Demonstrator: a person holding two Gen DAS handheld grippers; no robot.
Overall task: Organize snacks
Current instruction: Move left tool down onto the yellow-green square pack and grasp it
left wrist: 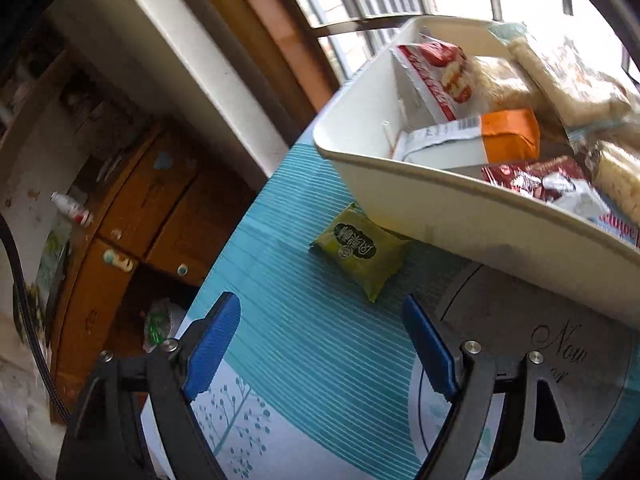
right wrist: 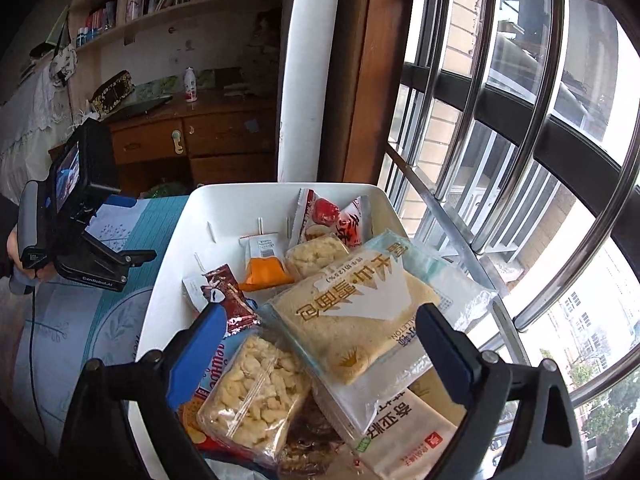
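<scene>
A green snack packet (left wrist: 360, 248) lies on the teal tablecloth (left wrist: 280, 320), tucked against the outer wall of the white bin (left wrist: 440, 208). My left gripper (left wrist: 320, 312) hovers just short of the packet, open, with nothing between its blue pads. The bin (right wrist: 176, 240) is full of snacks: a large bread packet (right wrist: 352, 316), a clear rice-cracker packet (right wrist: 252, 392), an orange packet (right wrist: 266, 270) and a red-brown wrapper (right wrist: 228, 296). Above the pile my right gripper (right wrist: 322, 316) stands open, its pads on either side of the bread packet and clear of it.
A barred window (right wrist: 500, 120) runs close along the bin's far and right sides. A wooden desk with drawers (right wrist: 192, 140) and a small white bottle (right wrist: 190, 85) stands beyond the table's left edge. A round grey mat (left wrist: 520, 332) lies under the bin. A hand (right wrist: 16, 252) holds the left tool.
</scene>
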